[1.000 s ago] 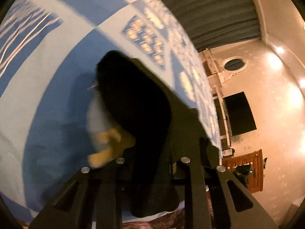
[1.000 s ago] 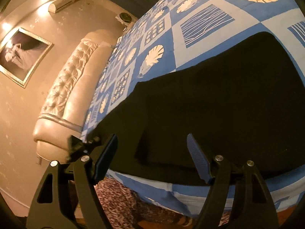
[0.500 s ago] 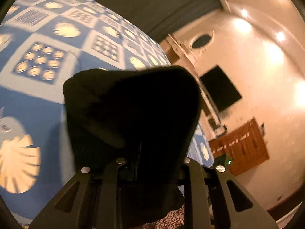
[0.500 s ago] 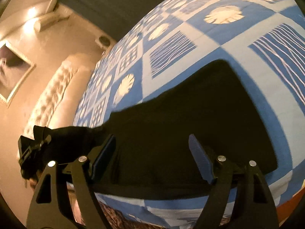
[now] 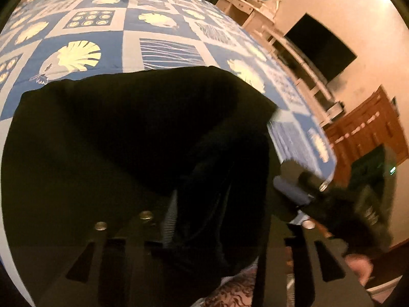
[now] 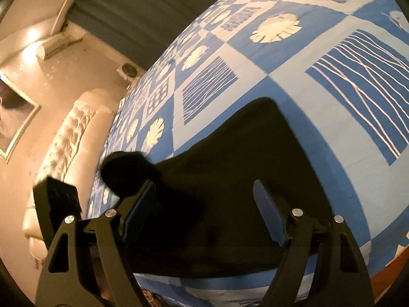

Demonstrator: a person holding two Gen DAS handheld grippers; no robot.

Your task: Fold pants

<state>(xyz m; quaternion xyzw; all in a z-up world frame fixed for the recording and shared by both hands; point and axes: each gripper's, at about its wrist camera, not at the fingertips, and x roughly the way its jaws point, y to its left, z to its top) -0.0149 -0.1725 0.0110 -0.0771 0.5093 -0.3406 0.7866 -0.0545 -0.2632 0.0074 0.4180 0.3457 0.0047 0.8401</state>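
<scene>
Left wrist view: black pants spread over blue patterned bed, one end bunched and raised in left claw, clamped on fabric. Further right, right claw blurred at bed edge, then dark screen and wooden cabinet against wall. Right wrist view: framed picture and padded headboard at far left; left claw lifting pants end; right claw spread wide, gripping nothing, over pants lying flat near bed edge.
</scene>
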